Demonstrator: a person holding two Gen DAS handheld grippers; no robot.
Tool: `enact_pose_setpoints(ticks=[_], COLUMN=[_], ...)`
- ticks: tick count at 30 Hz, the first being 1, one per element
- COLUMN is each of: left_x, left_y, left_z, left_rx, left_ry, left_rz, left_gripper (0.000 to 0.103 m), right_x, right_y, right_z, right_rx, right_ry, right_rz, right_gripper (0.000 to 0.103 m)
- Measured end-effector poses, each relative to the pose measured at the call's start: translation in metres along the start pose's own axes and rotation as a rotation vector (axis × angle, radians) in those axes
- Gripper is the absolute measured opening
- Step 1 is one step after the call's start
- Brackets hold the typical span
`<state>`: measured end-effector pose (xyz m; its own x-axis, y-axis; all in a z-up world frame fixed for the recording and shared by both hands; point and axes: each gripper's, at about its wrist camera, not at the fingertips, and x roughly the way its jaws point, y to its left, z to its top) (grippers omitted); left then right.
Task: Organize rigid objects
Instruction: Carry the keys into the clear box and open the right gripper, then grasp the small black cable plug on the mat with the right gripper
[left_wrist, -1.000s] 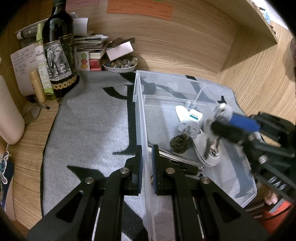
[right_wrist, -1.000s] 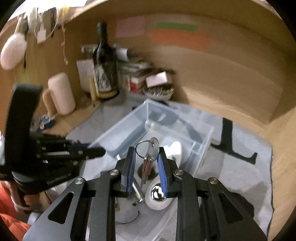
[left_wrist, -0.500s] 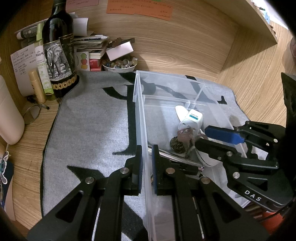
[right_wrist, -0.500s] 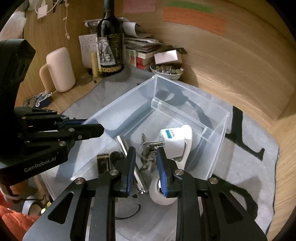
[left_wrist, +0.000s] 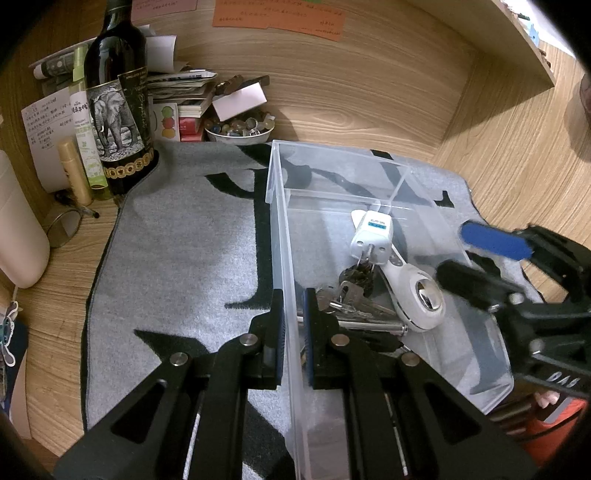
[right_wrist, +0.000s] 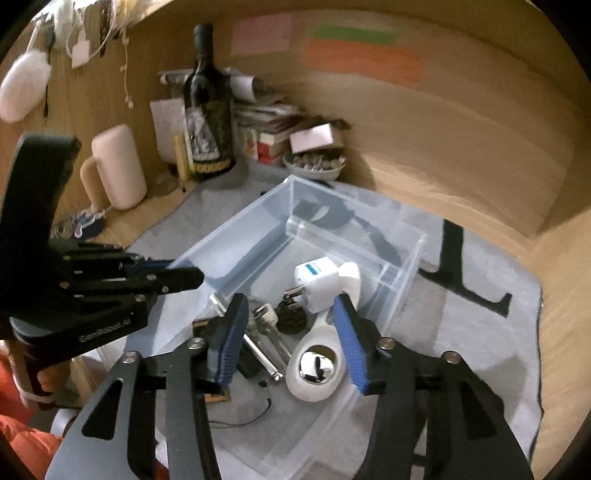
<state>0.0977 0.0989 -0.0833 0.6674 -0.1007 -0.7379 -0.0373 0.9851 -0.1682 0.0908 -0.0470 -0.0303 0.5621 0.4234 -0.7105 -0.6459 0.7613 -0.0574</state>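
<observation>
My left gripper (left_wrist: 293, 325) has its jaws narrowed onto the near side wall of the clear plastic bin (left_wrist: 275, 206), one pad outside and one inside, pinning the bin in place on the grey mat (left_wrist: 177, 240). My right gripper (right_wrist: 288, 339) hangs over the bin with its jaws spread wide and nothing between them. The bunch of keys (left_wrist: 347, 299) lies on the bin floor, just beside the white plug adapter (left_wrist: 373, 236) and touching the long white tool with the shiny round end (left_wrist: 417, 295); a metal rod (right_wrist: 258, 347) and a dark rough lump (right_wrist: 291, 319) lie close by. I judge the keys to be delivered, so this step reads as the release. I can see no loose rigid item out on the mat in either view, so the next move calls for lifting the right gripper clear of the bin walls without knocking the adapter, then looking round the bench for anything left to collect, while the left grip steadies the bin.
</observation>
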Motion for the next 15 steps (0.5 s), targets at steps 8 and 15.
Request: enact_pose_setpoints(ticks=[8,15], left_x=[0.0,0.0], left_y=[0.0,0.0], left_z=[0.0,0.0], left_rx=[0.001,0.0], left_ry=[0.0,0.0], left_rz=[0.0,0.0], left_gripper=[0.008,0.008], right_x=[-0.034,-0.056], right_y=[-0.03,-0.071], right_z=[-0.01,-0.039], right_rx=[0.089,0.204], right_ry=[-0.081,-0.052], right_rz=[-0.136,-0.258], right_gripper=[0.076,0.081])
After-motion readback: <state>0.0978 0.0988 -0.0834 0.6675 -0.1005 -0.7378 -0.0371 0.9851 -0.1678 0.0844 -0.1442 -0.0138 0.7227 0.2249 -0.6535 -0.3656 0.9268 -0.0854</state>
